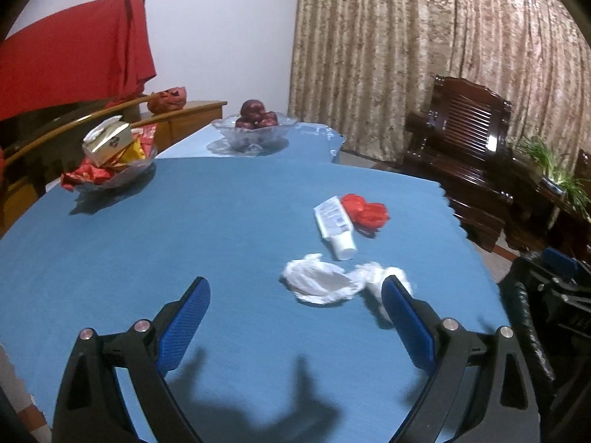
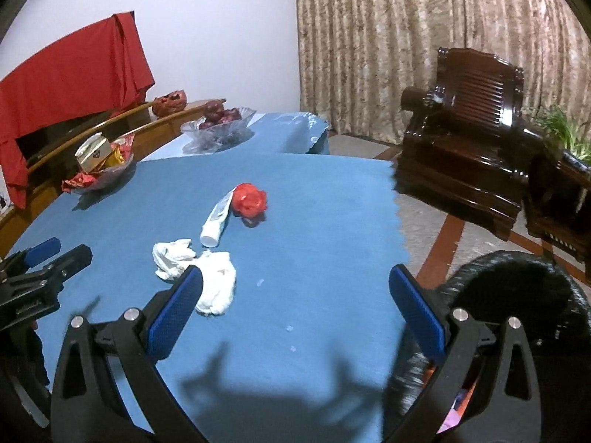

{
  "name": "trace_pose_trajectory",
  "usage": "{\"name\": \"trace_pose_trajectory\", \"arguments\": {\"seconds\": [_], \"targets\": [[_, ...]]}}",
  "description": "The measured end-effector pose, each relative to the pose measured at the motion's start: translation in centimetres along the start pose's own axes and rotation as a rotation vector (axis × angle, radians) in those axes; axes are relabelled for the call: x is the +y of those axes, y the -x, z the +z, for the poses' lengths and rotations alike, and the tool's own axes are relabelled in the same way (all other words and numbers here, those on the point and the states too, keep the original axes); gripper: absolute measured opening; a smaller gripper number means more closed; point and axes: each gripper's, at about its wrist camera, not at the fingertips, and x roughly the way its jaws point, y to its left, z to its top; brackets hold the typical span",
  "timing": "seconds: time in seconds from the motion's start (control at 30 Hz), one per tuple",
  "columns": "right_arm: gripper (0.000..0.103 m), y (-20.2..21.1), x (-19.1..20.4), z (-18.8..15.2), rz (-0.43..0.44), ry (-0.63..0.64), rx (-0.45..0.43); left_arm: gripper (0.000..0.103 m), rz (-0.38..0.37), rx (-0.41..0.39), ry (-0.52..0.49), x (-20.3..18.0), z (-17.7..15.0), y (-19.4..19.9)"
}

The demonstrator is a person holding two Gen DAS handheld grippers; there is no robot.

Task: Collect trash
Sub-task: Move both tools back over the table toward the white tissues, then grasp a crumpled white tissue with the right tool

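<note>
On the blue tablecloth (image 1: 184,251) lie two crumpled white tissues (image 1: 319,282) (image 2: 173,258), a second wad (image 2: 218,288), a white tube (image 1: 335,227) (image 2: 218,221) and a crumpled red wrapper (image 1: 365,214) (image 2: 250,199). My left gripper (image 1: 295,295) is open and empty above the cloth; its right finger stands in front of the second wad. My right gripper (image 2: 295,288) is open and empty, its left finger in front of that wad. The left gripper also shows at the left edge of the right wrist view (image 2: 44,262).
A glass dish of snack packets (image 1: 110,162) and a glass bowl of red fruit (image 1: 255,125) stand at the far left and back. A dark wooden armchair (image 2: 469,140) stands right of the table. A black bin (image 2: 517,295) sits below the table's right edge.
</note>
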Motion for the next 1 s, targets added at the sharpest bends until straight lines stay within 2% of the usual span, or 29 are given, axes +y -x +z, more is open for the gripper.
{"name": "trace_pose_trajectory", "arguments": {"seconds": [0.33, 0.63, 0.77, 0.83, 0.87, 0.9, 1.0], "targets": [[0.098, -6.2, 4.3, -0.4, 0.046, 0.029, 0.083, 0.092, 0.014, 0.031, 0.021, 3.6, -0.5, -3.0], [0.096, -10.2, 6.7, -1.3, 0.059, 0.056, 0.165, 0.092, 0.023, 0.054, 0.025, 5.2, -1.0, -4.7], [0.08, -11.5, 7.5, -1.7, 0.074, 0.08, 0.208, 0.092, 0.024, 0.063, 0.04, 5.7, -1.0, -5.4], [0.077, -12.0, 7.5, -1.9, 0.077, 0.078, 0.232, 0.092, 0.022, 0.067, 0.046, 5.9, -1.0, -5.7], [0.071, -12.4, 7.5, -2.0, 0.079, 0.077, 0.248, 0.092, 0.022, 0.069, 0.047, 5.9, -1.0, -5.8], [0.062, -12.7, 7.4, -2.1, 0.087, 0.075, 0.263, 0.092, 0.022, 0.069, 0.047, 5.9, -1.0, -5.9], [0.045, -13.3, 7.3, -2.7, 0.122, 0.068, 0.309, 0.092, 0.017, 0.073, 0.045, 5.7, -0.8, -6.3]]}}
